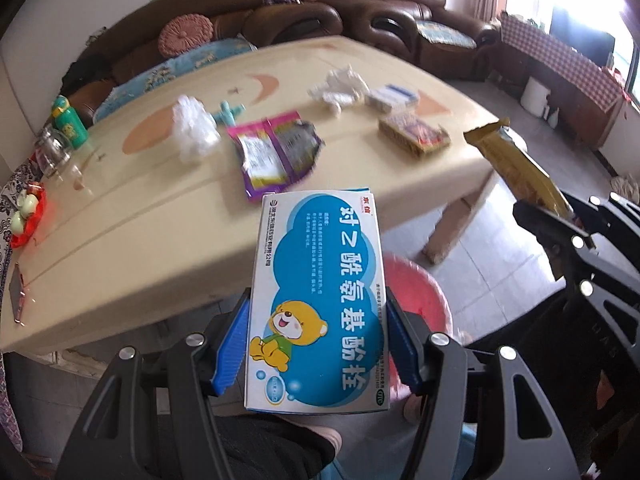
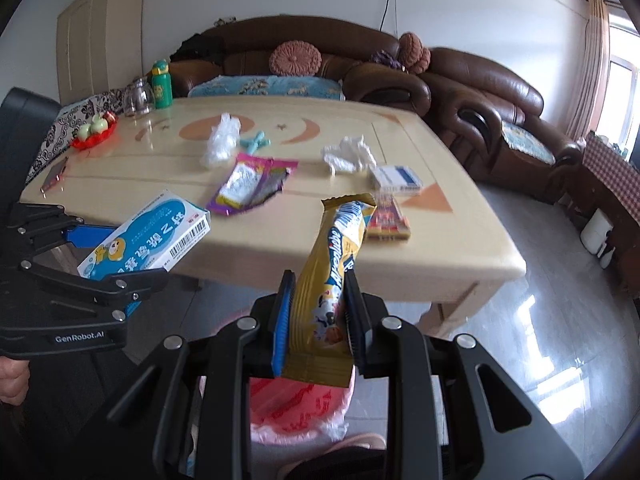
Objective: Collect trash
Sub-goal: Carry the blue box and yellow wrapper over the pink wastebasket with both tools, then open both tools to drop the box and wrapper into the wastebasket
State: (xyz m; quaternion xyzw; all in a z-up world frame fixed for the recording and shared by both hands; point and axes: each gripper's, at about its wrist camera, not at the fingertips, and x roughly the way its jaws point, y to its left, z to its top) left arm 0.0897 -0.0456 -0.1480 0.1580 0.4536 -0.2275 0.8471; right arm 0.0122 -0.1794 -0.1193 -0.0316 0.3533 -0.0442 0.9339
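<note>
My left gripper (image 1: 318, 340) is shut on a blue and white medicine box (image 1: 320, 296) with a cartoon bear, held off the table's near edge above a pink bin (image 1: 420, 300). The box also shows in the right wrist view (image 2: 148, 240). My right gripper (image 2: 320, 320) is shut on a gold snack wrapper (image 2: 332, 276), held over the pink bin (image 2: 296, 412). The wrapper shows at the right in the left wrist view (image 1: 516, 164). On the beige table (image 2: 280, 248) lie a purple wrapper (image 2: 252, 184), crumpled tissue (image 2: 348, 154), a clear plastic bag (image 2: 222, 142) and small boxes (image 2: 394, 180).
A red fruit dish (image 2: 96, 132), a glass jar (image 2: 138, 98) and a green bottle (image 2: 162, 84) stand at the table's far left. A phone (image 2: 54, 180) lies near the left edge. A brown sofa (image 2: 460, 84) runs behind the table. Tiled floor (image 2: 540, 340) lies to the right.
</note>
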